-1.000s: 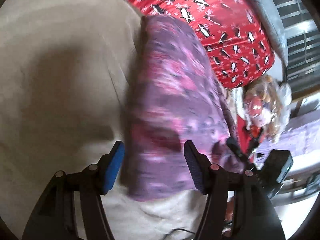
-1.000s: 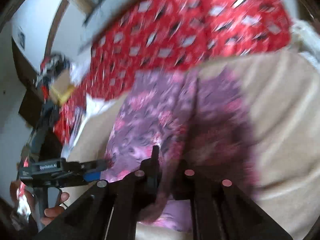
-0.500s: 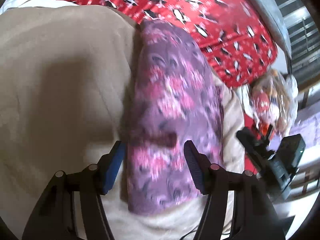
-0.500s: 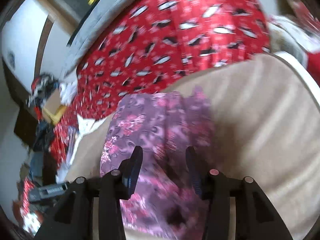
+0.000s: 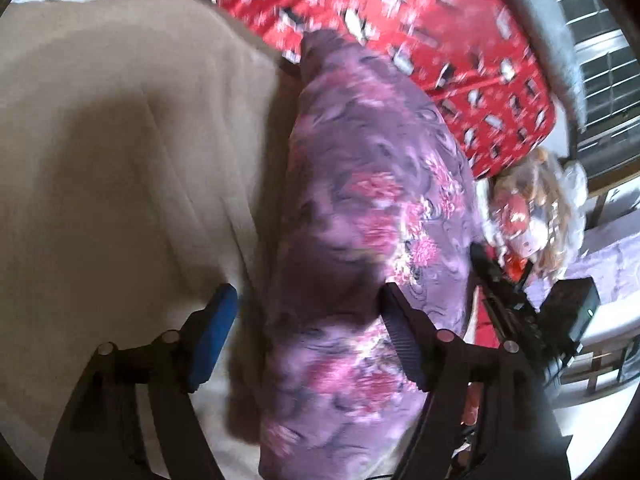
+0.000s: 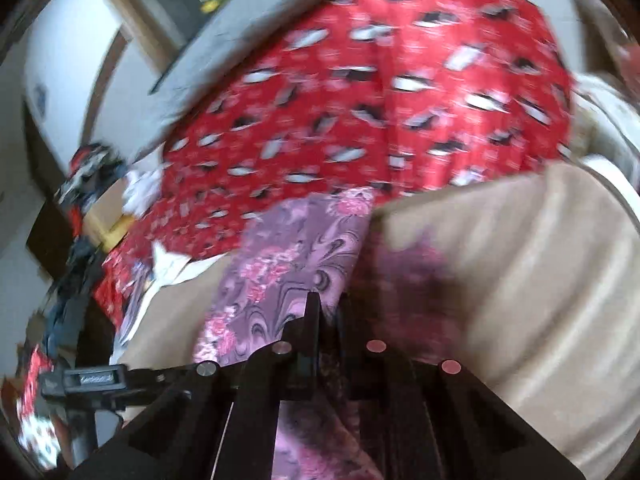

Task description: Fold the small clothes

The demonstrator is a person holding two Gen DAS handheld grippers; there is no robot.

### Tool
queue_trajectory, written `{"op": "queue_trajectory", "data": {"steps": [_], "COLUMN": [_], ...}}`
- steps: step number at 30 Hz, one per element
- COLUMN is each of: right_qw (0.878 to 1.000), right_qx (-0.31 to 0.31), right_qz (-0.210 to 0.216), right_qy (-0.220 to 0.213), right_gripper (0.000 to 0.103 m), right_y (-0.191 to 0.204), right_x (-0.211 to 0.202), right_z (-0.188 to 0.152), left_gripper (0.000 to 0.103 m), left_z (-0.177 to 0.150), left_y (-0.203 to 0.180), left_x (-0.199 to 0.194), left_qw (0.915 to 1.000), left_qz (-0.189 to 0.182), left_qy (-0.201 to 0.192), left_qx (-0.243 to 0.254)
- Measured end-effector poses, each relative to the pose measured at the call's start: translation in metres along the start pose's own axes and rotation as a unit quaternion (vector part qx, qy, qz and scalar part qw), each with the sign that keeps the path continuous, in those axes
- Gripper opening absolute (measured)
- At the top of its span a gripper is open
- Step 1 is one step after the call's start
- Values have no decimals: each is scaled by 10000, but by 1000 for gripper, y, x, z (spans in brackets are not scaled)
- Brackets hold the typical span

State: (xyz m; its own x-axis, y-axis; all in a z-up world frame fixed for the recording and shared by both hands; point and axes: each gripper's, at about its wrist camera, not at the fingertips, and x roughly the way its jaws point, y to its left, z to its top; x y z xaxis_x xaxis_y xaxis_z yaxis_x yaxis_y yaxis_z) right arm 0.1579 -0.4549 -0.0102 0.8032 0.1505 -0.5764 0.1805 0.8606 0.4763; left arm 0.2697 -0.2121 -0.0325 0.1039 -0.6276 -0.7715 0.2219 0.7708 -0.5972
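A purple floral garment [image 5: 360, 200] lies as a long folded strip on a beige blanket [image 5: 120, 160]. My left gripper [image 5: 308, 328] hovers over its near part. Its jaws are opening, with the cloth between the blue pad [image 5: 216, 332] and the dark pad [image 5: 400, 340], and neither pad presses on it. In the right wrist view my right gripper [image 6: 328, 312] is shut on the near edge of the garment [image 6: 288, 272]. A blurred flap of the cloth stands up on its right. The right gripper's body [image 5: 504, 300] shows beside the garment.
A red cloth with a penguin print [image 5: 440, 20] lies beyond the garment. Past it runs a grey padded edge [image 6: 224, 40]. A plastic-wrapped bundle [image 5: 532, 216] sits at the right. Clutter and papers [image 6: 160, 264] lie to the left of the blanket [image 6: 520, 280].
The right gripper let go of the garment, drew back along it and shut on its near edge again. The left jaws spread wider and moved a little over the cloth.
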Motion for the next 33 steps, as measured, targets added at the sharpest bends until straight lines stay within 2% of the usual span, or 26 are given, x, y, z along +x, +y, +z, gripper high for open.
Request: {"op": "queue_trajectory", "data": {"steps": [1,3,6,7,9,11,12,13,15,17,18,19,20,21,22,24,25,26,27,28,29,30,31,32,33], "right_qw": [9992,9946,9980,9985,9975,9969,9957,9932,9927,9965,9960,9918,9856,9869,9892,9939,9948,9941,9929,9920,9902,9880,9864,9881,9913], "right_qx": [132,145,257,416,667,727,778,844,740,555,532,515,546,579,610,675,676,682,691,679,609,488,285,-7,-68], "right_qz": [-223,-480,-213,-45,91,-52,-98,-137,-197,-164,-382,-831,-1106,-992,-906,-414,-14,211,407,462,466,351,168,-25,33], "right_qy": [317,911,534,363,219,281,485,788,934,600,613,829,1157,1132,979,767,765,820,882,959,1166,1426,1611,1535,1318], "right_gripper": [7,10,20,35,47,47,47,38,8,7,5,5,5,3,12,16,29,41,58,61,61,43,18,16,12], "right_y": [-12,-21,-19,-22,-26,-26,-26,-27,-23,-20,-25,-32,-41,-45,-46,-45,-43,-43,-42,-42,-41,-38,-34,-26,-22], "right_x": [12,31,9,3,3,15,28,41,55,51,56,65,75,70,58,29,14,8,1,-2,0,5,9,3,-7], "right_z": [-6,-17,-8,-2,9,20,23,26,30,33,31,25,20,19,20,16,10,2,-9,-19,-33,-45,-55,-60,-59], "left_gripper": [73,73,73,73,73,73,73,73,73,73,75,75,75,74,74,74,74,74,74,74,74,74,74,74,74], "left_z": [-1,-4,-3,1,12,23,29,34,42,46,47,46,46,44,39,22,12,-1,-11,-18,-27,-34,-40,-44,-47], "left_y": [-1,-3,-7,-8,-15,-22,-26,-31,-37,-30,-23,-19,-19,-20,-21,-20,-18,-13,-10,-5,1,7,9,7,4], "left_x": [8,9,-9,-14,-15,-13,-9,-4,9,25,32,35,28,21,8,-11,-19,-23,-21,-18,-10,-2,-4,-10,-13], "left_qw": [9999,9998,10000,9998,9997,9997,9997,9995,9983,9966,9965,9969,9973,9974,9979,9981,9981,9984,9986,9986,9985,9984,9985,9982,9978], "left_qz": [95,149,-65,-129,-139,-1,62,144,458,764,811,761,698,680,569,395,333,260,245,294,399,450,427,455,498], "left_qy": [120,117,-71,-148,-183,-234,-249,-244,-281,-172,-20,13,-8,-11,-58,-162,-200,-208,-183,-124,15,148,66,17,27], "left_qx": [-12,47,28,-33,-40,8,63,132,228,251,225,210,209,225,307,453,473,459,441,416,378,320,329,388,435]}}
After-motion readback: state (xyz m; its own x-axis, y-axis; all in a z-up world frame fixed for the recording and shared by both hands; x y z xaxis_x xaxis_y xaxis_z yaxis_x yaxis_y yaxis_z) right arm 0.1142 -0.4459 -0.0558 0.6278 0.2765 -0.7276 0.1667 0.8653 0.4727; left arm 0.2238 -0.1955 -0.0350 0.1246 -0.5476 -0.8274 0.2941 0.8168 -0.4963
